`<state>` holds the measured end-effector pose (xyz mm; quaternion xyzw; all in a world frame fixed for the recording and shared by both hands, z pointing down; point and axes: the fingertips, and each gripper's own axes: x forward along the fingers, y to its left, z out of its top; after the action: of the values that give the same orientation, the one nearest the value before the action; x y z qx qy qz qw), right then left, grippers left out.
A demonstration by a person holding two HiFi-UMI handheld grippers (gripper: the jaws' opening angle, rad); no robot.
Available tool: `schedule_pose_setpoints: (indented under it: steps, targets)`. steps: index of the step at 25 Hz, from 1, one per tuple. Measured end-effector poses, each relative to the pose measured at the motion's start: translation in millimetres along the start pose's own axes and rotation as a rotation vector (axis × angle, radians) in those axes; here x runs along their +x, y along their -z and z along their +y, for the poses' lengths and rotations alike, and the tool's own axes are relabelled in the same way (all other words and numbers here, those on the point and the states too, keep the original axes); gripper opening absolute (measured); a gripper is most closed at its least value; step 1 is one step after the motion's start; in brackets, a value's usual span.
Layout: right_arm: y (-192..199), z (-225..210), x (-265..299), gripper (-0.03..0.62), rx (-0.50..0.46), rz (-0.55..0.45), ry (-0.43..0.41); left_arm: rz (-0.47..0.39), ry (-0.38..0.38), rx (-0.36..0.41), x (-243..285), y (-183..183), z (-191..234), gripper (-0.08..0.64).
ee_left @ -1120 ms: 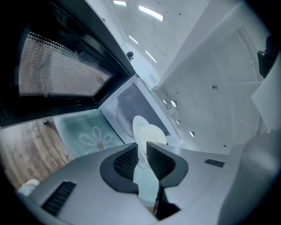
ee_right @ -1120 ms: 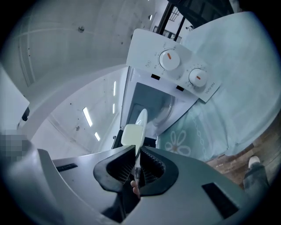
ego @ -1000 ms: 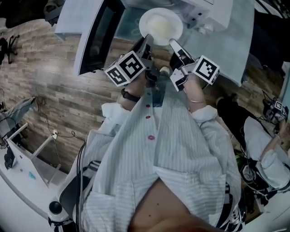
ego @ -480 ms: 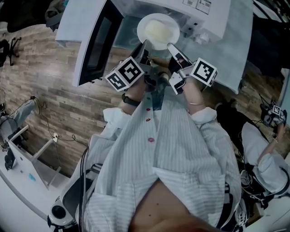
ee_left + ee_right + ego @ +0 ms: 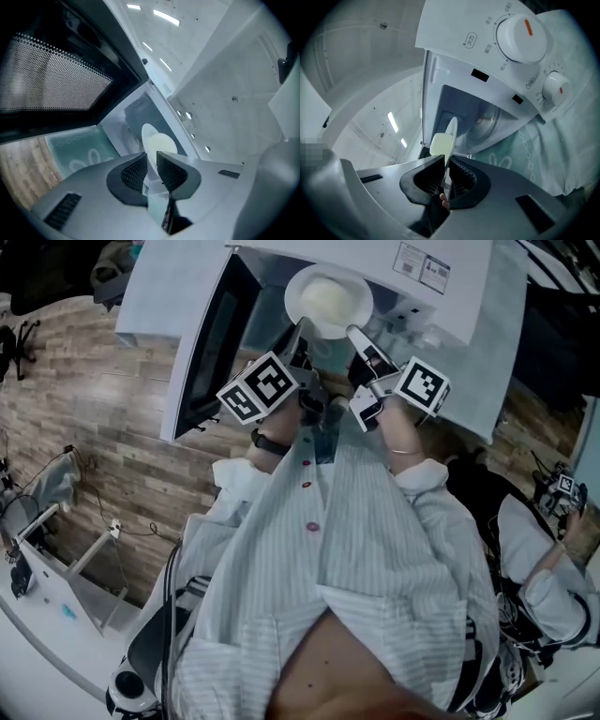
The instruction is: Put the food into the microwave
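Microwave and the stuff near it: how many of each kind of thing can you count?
Grippers: 2, the left gripper and the right gripper, both shut on the plate
Plate: 1
Food: 1
Microwave: 1
Knobs: 2
Total: 7

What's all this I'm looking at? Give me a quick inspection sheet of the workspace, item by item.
Surface: table under a pale patterned cloth, carrying the microwave, door open.
Job's things: plate of pale food, held at the microwave's opening.
Clutter: nothing seen.
Grippers: left gripper and right gripper each clamp the plate's rim.
Cables: loose wires on the floor.
Surroundings: wood-plank floor; another person at the right.
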<state>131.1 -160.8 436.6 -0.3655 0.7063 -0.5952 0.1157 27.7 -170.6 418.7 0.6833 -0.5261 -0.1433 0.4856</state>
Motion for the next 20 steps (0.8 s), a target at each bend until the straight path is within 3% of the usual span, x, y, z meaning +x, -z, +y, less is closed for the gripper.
schedule_pose_setpoints:
  steps: [7, 15, 20]
  targets:
    - [-11, 5, 16, 0.046, -0.012, -0.023, -0.054, 0.025, 0.008, -0.007, 17, -4, 6, 0.057]
    - [-11, -17, 22, 0.046, 0.014, -0.034, 0.04, 0.054, 0.011, -0.005, 31, -3, 20, 0.058]
    - [-13, -20, 31, 0.046, -0.002, -0.05, 0.007, 0.076, 0.011, 0.007, 41, 2, 29, 0.061]
